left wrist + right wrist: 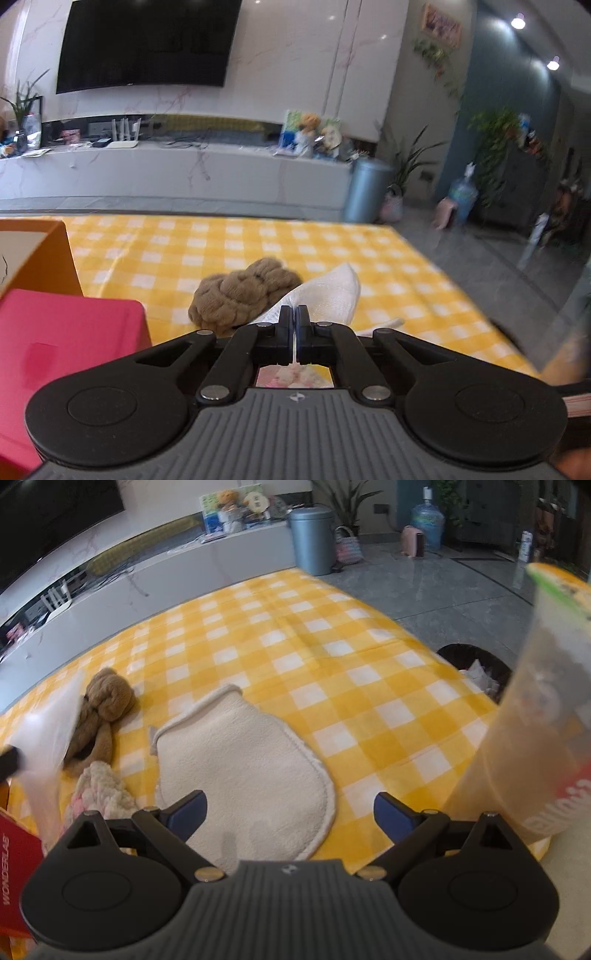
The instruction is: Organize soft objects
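Left tool (294,314) pinches a white cloth (332,288) by its edge, raised above the tabletop (258,243), likely for sorting. Right tool (290,808), spread, hovers over the cream mitt (240,753), probably next.

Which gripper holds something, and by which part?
The left gripper pinches a thin white cloth at its near edge. The right gripper is open, holding nothing.

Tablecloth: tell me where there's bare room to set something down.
Free: the checked tablecloth beyond the cream mitt, out to the far edge, and between the mitt and the cup. Crowded: the left, with the brown plush, pink-white fluffy piece and red box.
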Motion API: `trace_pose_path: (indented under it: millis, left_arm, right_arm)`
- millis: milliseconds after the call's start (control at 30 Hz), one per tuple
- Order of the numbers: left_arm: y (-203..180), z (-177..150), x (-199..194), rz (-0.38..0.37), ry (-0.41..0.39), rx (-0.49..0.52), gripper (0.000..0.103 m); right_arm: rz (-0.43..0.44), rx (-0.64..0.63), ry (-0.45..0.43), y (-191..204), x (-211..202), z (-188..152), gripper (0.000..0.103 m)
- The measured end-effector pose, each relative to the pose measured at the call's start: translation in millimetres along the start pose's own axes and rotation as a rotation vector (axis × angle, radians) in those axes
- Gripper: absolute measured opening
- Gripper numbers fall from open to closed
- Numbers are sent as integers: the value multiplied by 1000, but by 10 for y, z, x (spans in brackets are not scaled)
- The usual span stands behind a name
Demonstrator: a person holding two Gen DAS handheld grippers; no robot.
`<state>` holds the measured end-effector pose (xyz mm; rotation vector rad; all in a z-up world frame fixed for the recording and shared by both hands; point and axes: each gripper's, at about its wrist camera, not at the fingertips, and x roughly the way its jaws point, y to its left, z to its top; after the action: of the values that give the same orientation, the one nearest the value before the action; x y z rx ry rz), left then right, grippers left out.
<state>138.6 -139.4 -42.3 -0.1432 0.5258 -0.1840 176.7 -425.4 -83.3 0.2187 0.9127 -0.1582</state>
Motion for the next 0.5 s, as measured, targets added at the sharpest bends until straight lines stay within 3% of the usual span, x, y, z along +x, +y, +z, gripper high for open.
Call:
trace_pose_path:
  millis: [167, 400, 500]
  left_arm:
    - [-33, 2, -247, -32, 0, 42, 1]
    - [-30, -208, -385, -139, 52, 58, 1]
    - [-48, -366, -354, -162, 83, 79, 2]
  right_arm:
    - [-14, -69, 22, 112, 117, -7, 100]
    - [88, -78, 73, 183, 318, -36, 100]
    - [65, -84, 69, 254, 376, -56, 100]
